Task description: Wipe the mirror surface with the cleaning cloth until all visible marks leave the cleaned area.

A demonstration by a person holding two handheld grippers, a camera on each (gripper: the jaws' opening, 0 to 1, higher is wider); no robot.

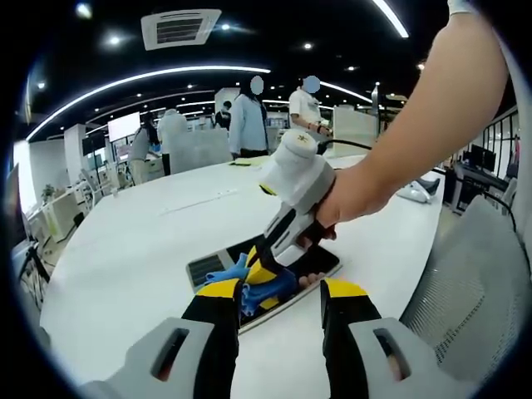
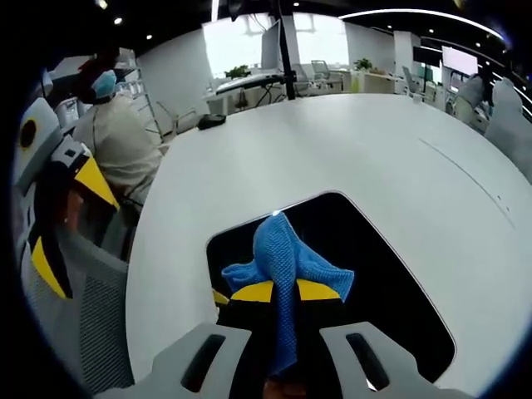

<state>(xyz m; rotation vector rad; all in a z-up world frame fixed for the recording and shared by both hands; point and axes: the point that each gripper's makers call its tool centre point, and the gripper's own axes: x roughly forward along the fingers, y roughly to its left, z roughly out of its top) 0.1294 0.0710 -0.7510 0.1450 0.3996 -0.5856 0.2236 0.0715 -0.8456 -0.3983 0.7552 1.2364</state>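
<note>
- The right gripper [image 2: 283, 293], its yellow-tipped jaws clamped on the crumpled blue cleaning cloth [image 2: 283, 249], presses it onto the dark rectangular mirror [image 2: 391, 291] lying flat on the white table [image 2: 274, 141] for wiping.
- The left gripper [image 1: 281, 301] hovers nearby, jaws apart and empty.

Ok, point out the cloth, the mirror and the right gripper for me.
cloth [image 2: 281, 249], right gripper view, on the bunched blue fabric ahead of the jaws.
mirror [image 2: 391, 291], right gripper view, on the bare dark glass right of the cloth.
right gripper [image 1: 264, 273], left gripper view, at its tips over the cloth.
</note>
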